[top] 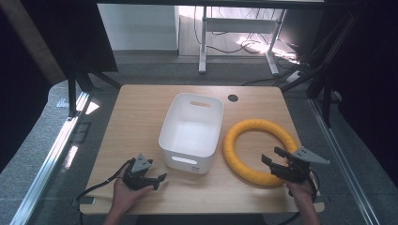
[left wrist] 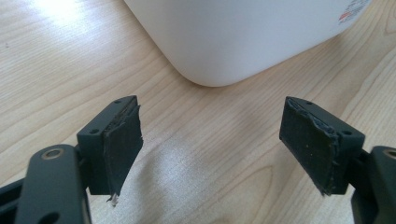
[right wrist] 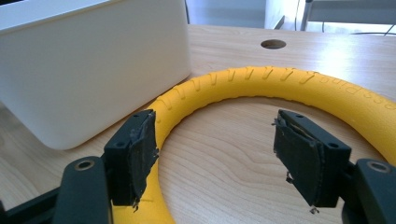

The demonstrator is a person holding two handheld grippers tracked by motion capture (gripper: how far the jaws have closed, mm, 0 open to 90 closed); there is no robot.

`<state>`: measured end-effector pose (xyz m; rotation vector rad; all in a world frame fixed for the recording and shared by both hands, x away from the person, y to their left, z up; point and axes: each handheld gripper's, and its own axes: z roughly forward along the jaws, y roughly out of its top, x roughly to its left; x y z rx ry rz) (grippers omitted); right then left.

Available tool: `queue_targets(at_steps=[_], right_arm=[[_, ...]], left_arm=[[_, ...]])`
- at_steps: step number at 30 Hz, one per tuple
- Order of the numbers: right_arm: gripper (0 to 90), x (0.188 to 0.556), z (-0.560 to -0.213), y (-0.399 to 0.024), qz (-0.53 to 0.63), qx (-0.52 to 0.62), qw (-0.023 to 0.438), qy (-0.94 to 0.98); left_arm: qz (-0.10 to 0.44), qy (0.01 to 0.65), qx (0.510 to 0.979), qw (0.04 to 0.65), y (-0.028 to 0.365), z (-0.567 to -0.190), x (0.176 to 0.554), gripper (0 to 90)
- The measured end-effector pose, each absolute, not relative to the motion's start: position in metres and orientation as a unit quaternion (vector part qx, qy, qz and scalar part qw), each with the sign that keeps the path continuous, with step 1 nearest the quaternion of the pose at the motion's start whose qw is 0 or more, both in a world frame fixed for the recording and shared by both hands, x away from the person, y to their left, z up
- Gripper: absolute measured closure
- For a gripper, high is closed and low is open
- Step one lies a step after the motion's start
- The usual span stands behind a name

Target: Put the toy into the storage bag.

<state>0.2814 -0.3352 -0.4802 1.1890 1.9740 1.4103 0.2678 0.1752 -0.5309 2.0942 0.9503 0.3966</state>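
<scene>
Two sets of tongs held low over a wooden surface [top: 141, 112], both spread wide and gripping nothing.

A white bin [top: 192, 131] stands mid-surface, its long sides running from the far edge toward the near edge, with a slot handle in each end wall. Just beside it, toward the right edge, lies a yellow ring [top: 259, 151], flat on the wood. The left tongs [top: 151, 175] sit near the near-left corner, pointing at the bin's near corner, only bare wood between the jaws. The right tongs [top: 274, 159] hover at the ring's near arc; in the right gripper view one jaw overlaps the ring's band while the other stands over the wood inside the ring, and whether either touches it cannot be told.
</scene>
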Motion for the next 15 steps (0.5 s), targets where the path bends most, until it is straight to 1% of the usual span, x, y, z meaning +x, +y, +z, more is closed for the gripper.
queue_targets(at_steps=[3,15], right_arm=[[28.0,0.284,-0.481,-0.337,0.503,0.431,0.214,0.718],[27.3,0.28,-0.489,-0.336,0.481,0.44,0.2,0.731]], left_arm=[[0.158,0.373,0.823,0.397,0.175,-0.531,0.268,21.2],[0.166,0.366,0.826,0.394,0.177,-0.528,0.258,21.3]])
